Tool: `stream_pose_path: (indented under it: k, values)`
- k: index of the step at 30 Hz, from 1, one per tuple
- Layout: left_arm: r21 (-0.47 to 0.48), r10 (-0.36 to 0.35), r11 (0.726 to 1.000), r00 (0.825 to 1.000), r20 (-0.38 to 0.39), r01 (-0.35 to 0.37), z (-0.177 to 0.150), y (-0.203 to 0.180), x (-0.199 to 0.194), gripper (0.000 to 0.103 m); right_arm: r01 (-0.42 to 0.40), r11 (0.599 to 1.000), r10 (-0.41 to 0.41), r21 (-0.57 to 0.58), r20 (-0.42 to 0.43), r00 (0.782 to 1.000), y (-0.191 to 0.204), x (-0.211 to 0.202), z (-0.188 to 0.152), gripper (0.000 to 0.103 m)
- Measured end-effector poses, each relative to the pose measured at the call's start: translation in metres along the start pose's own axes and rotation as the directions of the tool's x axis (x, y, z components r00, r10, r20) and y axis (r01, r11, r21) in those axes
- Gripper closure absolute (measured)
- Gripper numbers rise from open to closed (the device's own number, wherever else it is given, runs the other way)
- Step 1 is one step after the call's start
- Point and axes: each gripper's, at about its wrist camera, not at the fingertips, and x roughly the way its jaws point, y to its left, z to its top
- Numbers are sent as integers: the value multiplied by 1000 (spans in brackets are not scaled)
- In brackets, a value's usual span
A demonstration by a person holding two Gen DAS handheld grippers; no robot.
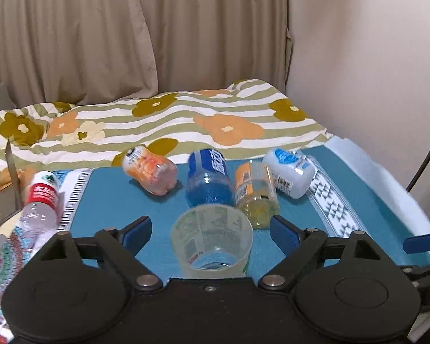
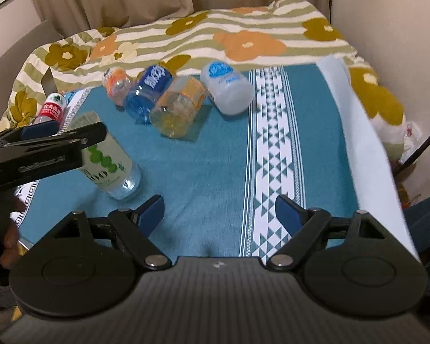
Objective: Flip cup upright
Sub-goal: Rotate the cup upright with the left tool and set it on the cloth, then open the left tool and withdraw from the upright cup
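A translucent plastic cup [image 1: 212,240] with a green-printed label lies on its side on the teal cloth [image 1: 123,197]. It rests between the spread blue fingers of my left gripper [image 1: 210,229], which is open and apart from its walls. In the right wrist view the same cup [image 2: 109,160] lies at the left, partly hidden under the left gripper's body [image 2: 43,146]. My right gripper [image 2: 219,215] is open and empty over bare cloth [image 2: 209,172].
Several bottles lie on their sides at the far edge of the cloth: an orange one [image 1: 150,172], a blue one [image 1: 209,176], a yellow one [image 1: 253,195] and a white one [image 1: 289,172]. A red-labelled water bottle [image 1: 37,209] lies left. A flowered quilt [image 1: 157,120] lies behind.
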Motion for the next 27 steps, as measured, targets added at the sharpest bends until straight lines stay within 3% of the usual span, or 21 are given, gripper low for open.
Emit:
stream_pose_path:
  k: [5,14,27]
  values:
    - [-23,16,1000,999,-31,-16,19,15,-41,0,27,999,-26,-41,22,999,18,-22,19,1]
    - [-59,37,997,987,-156,-47,19,47,-83,0,86,995,-81,-57,83,993,54,-55,31,0]
    - [-72,63,995,984,-168,-76,-1,73,-101,0,146,989,-144,-26,58,988,76,-62,9,0]
